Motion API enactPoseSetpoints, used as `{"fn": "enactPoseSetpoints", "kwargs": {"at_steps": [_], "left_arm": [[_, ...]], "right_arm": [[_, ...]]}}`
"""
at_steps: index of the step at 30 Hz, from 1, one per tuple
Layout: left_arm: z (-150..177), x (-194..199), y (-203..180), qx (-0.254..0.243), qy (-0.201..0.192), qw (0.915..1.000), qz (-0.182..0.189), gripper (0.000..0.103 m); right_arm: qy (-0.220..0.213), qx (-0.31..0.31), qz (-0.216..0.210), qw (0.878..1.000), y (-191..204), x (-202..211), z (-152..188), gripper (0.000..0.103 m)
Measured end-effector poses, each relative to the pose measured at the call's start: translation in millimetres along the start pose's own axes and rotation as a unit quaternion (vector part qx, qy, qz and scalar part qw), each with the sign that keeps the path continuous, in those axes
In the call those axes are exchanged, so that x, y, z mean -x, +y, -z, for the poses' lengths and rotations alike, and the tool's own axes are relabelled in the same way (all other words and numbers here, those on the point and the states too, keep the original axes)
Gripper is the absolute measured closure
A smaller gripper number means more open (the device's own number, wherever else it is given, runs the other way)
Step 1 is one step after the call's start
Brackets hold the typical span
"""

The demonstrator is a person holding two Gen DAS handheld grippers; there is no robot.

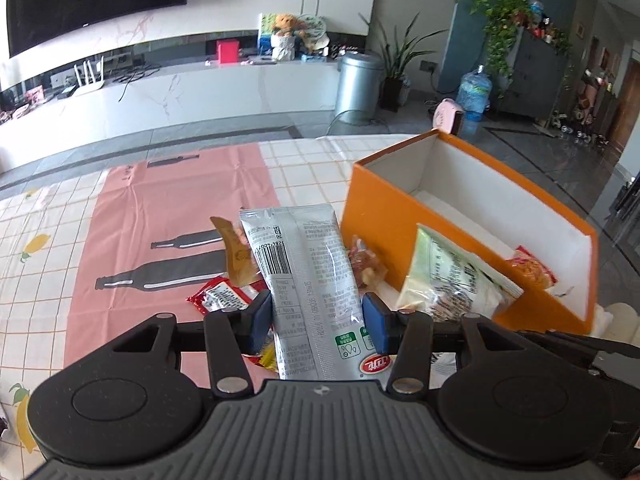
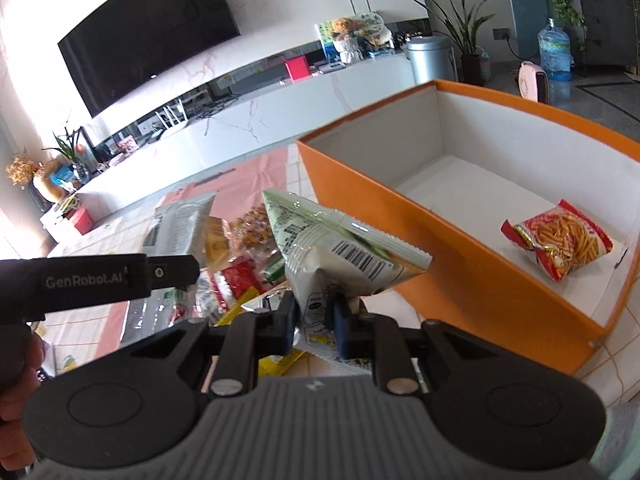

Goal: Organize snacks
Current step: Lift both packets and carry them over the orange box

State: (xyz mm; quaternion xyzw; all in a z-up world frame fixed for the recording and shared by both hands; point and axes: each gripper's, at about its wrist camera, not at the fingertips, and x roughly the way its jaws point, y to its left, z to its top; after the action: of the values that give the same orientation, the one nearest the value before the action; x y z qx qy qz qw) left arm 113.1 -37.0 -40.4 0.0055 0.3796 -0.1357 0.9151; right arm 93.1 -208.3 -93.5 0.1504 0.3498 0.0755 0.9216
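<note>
My left gripper [image 1: 318,322] is shut on a tall silver snack packet [image 1: 308,276] and holds it above the snack pile. My right gripper [image 2: 314,320] is shut on a pale green snack bag [image 2: 340,248], lifted beside the near wall of the orange box [image 2: 460,276]. That green bag also shows in the left wrist view [image 1: 448,276], in front of the orange box [image 1: 384,240]. A red bag of stick snacks [image 2: 560,240] lies inside the box at its right end. Several loose snacks [image 2: 240,276] lie in a pile on the tablecloth.
The table has a checked cloth with a pink panel [image 1: 160,220]. The left gripper's body [image 2: 100,280] reaches in from the left of the right wrist view. A TV cabinet [image 1: 200,96], bin [image 1: 358,84] and plants stand beyond the table.
</note>
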Motion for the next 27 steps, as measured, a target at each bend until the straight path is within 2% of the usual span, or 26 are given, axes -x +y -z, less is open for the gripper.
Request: {"fn": "enactPoseSetpoints", "kwargs": {"at_steps": [5,14,17,21,27], "left_arm": [[-8.6,20.0,-16.4,-0.021,-0.019,0.9995,0.013,0.048],[-39.0,27.9,-56.4,-0.073,-0.043,0.9931,0.081,0.048],[-52.0,17.0,-74.8,-0.107,-0.044,0.9894,0.088,0.048],[-72.6,-0.9,-91.6,-0.129,-0.030,0.9845,0.115,0.048],[-98.6,-37.0,-114.1,-0.180,-0.004,0.9768,0.117,0.048]], "right_arm": [[-0.025,0.017,-0.008,1.000,-3.1,35.3,-7.8,0.088],[-0.064,0.054,0.004,0.996,-32.8,94.2,-42.6,0.088],[-0.059,0.069,0.013,0.996,-48.8,101.3,-57.6,0.088],[-0.050,0.092,0.026,0.994,-69.8,103.5,-86.3,0.088],[-0.007,0.131,0.049,0.990,-94.8,78.9,-127.1,0.088]]}}
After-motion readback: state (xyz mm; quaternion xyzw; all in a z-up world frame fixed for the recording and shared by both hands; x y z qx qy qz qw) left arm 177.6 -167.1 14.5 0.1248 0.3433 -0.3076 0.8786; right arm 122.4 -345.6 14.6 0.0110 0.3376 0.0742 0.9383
